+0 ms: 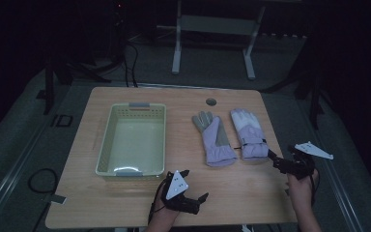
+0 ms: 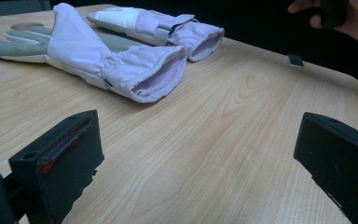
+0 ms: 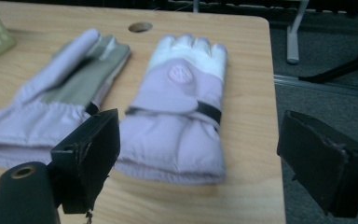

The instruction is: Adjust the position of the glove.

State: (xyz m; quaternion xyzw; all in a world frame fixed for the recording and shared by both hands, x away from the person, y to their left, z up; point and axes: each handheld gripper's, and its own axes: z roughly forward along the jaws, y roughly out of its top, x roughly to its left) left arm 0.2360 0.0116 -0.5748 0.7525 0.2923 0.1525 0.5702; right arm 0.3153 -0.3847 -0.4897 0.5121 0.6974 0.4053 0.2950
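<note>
Your right hand-held gripper (image 1: 276, 162) sits at the right edge of the bench (image 1: 232, 193), just beside the cuff of the right-hand glove (image 1: 248, 133). In the right gripper view its two black jaws stand wide apart with nothing between them, and that glove (image 3: 179, 112) lies straight ahead, back side up, with a white finger section, a round logo and a dark wrist strap. Its cuff faces you, close to the jaw tips but not touching them.

The other glove (image 1: 213, 138) lies just beside it on the left, palm side up so the grey palm patch shows, fingers pointing away from you toward the round hole (image 1: 211, 102) in the bench top. The two gloves lie near each other with a narrow strip of wood between them.

Your left hand-held gripper (image 1: 193, 192) rests low near the front edge of the bench, in front of the basket's near right corner. In the left gripper view its jaws are also spread wide and hold nothing; bare wood lies between them, and the palm-up glove (image 2: 98, 58) lies ahead with its open cuff turned toward the camera, well clear of the jaws. The second glove (image 2: 163, 28) lies behind it.

The pale yellow-green basket (image 1: 105, 145) stands on the left half of the bench, apart from both gloves.
</note>
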